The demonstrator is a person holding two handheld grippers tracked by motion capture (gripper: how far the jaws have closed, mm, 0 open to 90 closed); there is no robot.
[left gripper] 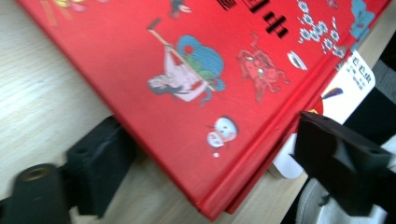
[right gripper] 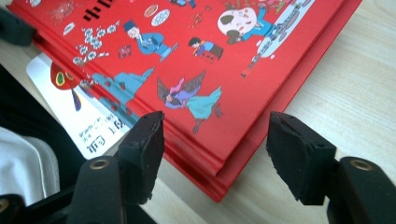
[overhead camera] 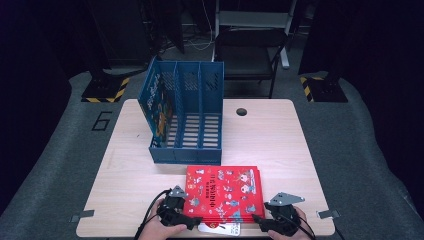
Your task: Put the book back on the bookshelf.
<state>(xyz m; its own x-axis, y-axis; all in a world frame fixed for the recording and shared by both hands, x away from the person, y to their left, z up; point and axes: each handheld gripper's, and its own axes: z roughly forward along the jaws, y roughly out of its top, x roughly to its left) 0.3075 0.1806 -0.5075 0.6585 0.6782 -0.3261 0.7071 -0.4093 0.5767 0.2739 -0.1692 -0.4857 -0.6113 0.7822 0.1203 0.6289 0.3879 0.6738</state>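
In the high view, a stack of red picture books (overhead camera: 222, 194) was seen lying flat near the front edge of the wooden desk (overhead camera: 280, 140), just in front of a blue three-slot file rack (overhead camera: 185, 112) that stood farther back. A white booklet (overhead camera: 220, 229) was seen sticking out from under the stack at the desk's near edge. The left gripper (overhead camera: 196, 220) was held at the stack's near left corner and the right gripper (overhead camera: 256, 218) at its near right corner, each carried by a hand that came in from the bottom.

In the left gripper view, the near corner of the red picture books (left gripper: 196, 79) was framed between the two black fingers (left gripper: 100, 163). One finger lay on the desk (left gripper: 37, 98) beside the cover edge and the other stood off the spine side, over the white booklet (left gripper: 352, 86). The fingers were spread wide, released, with nothing clamped.

In the right gripper view, a corner of the red picture books (right gripper: 219, 70) was seen lying between the fingers (right gripper: 140, 149). A gap was visible at each side of the stack, so the fingers stood apart and nothing was grasped. The white booklet (right gripper: 79, 116) was seen under the stack at the left, and the desk (right gripper: 355, 88) at the right.
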